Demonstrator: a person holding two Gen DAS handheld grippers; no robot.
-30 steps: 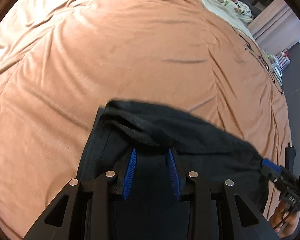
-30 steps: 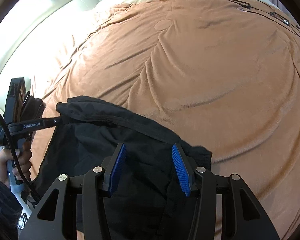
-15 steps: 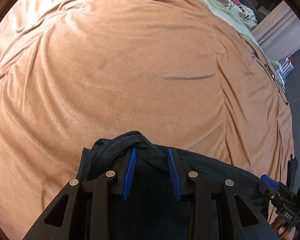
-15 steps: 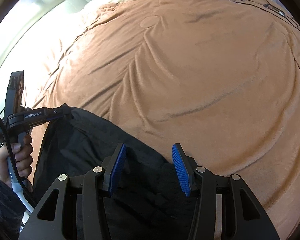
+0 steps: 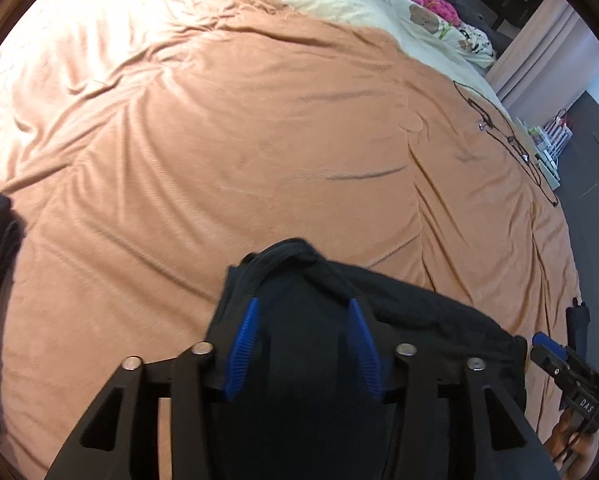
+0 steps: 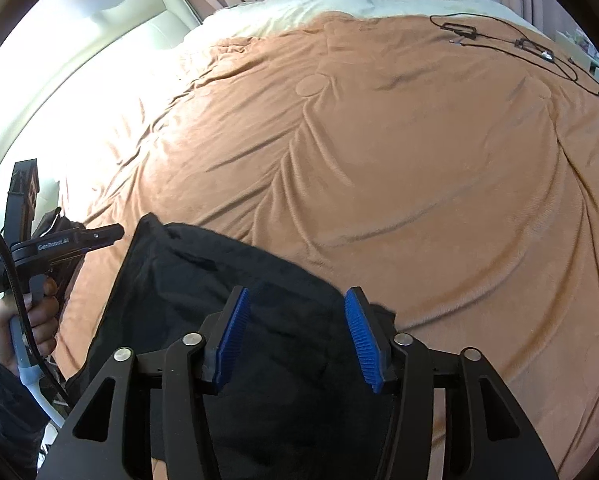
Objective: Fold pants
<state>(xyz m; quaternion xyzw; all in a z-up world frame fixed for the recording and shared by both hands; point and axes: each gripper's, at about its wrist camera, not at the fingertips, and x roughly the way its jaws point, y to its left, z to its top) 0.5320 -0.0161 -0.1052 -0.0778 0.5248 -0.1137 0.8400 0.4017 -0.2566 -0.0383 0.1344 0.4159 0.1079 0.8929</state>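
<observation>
The dark navy fabric pants [image 6: 227,320] are lying bunched up on the near edge of the wrinkly peach-orange plush bedspread [image 6: 379,160]. Left gripper [image 5: 303,344] hangs right over the pants, blue ribbed pads spread wide, nothing pinched. Right gripper [image 6: 295,336] is over the pants too, also spread wide and holding nothing. Thin black cables [image 6: 511,46] sit well past the pants, at the bedspread's far side.

pants [image 5: 399,320] lower part behind gripper frame
</observation>
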